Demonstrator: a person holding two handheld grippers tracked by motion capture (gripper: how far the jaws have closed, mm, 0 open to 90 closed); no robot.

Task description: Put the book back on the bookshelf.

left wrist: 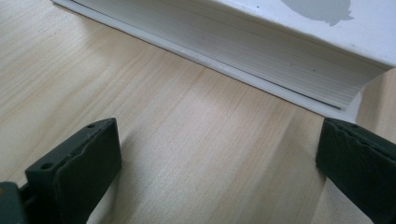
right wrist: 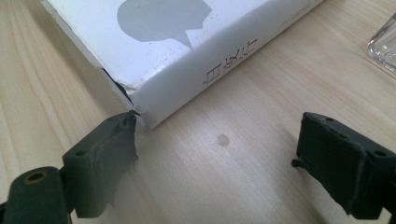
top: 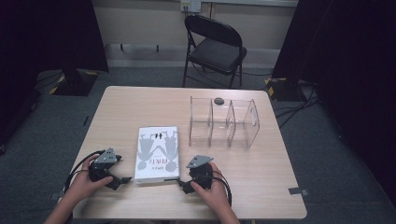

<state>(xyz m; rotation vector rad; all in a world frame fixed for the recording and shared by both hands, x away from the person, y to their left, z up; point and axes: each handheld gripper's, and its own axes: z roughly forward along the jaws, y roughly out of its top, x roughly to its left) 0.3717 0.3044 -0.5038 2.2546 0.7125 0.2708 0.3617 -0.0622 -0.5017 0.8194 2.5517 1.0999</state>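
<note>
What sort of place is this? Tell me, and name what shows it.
Probably a recording room or lab, not a home: a bare table holding just a white book and a clear divided holder, dark curtains at both sides, a folding chair, cables across grey carpet.

White book (top: pixel 157 153), grey silhouette figures on cover, small dark-red characters on the spine; page block off-white. Counter (top: pixel 140 105) light beige wood grain, one small brown round spot at 6 o'clock of the book's corner in the right gripper view. Fingers (left wrist: pixel 74 172) of both grippers matt black, grey plates on top. Clear colourless acrylic organizer (top: pixel 223 122) at 2 o'clock from the book. Black folding chair (top: pixel 214 43) at 12 o'clock. Grey carpet (top: pixel 327 154).
</note>
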